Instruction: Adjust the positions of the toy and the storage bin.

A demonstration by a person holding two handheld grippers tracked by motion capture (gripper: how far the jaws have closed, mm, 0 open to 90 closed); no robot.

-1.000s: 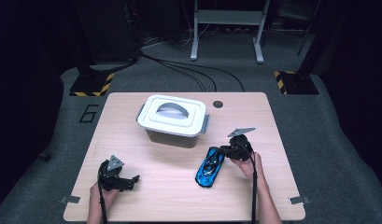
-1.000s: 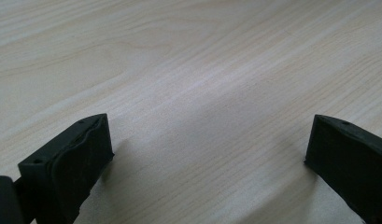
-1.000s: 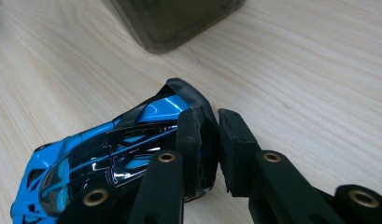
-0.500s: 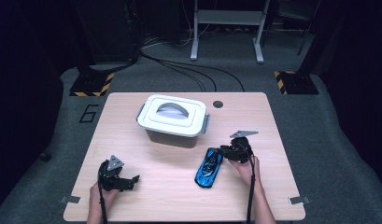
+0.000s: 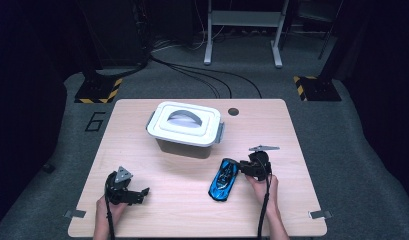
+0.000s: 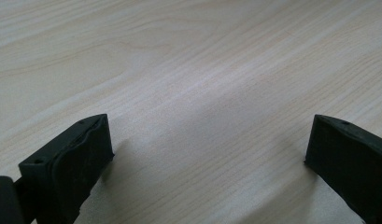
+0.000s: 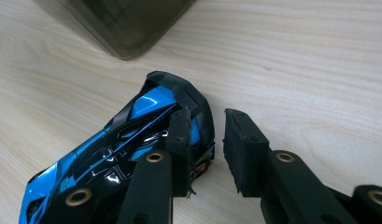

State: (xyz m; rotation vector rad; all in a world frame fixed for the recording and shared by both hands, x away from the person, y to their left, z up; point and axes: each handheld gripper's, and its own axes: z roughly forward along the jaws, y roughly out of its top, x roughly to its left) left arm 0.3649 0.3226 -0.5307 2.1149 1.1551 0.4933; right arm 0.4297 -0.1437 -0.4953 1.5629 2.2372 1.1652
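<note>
Risk lies in a poor bite: the right gripper (image 7: 205, 144) has just been opening its fingers (image 7: 179, 140) slightly, and they stand narrowly apart at the rear of the blue toy car (image 5: 223, 179), holding nothing, so closing here could skid the car across the counter (image 5: 272, 125). The car lies near the counter's front right, before the lidded box (image 5: 184, 125). The hand reaches in low. The left gripper (image 6: 205, 154) rests with fingers spread wide near the front left corner.

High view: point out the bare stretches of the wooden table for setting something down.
The wooden table lies bare left of the white-lidded plastic box, and along its right edge beyond the right gripper. The front middle, between the left gripper and the blue and black toy car, is free too. It is crowded where box, car and right gripper meet.
</note>
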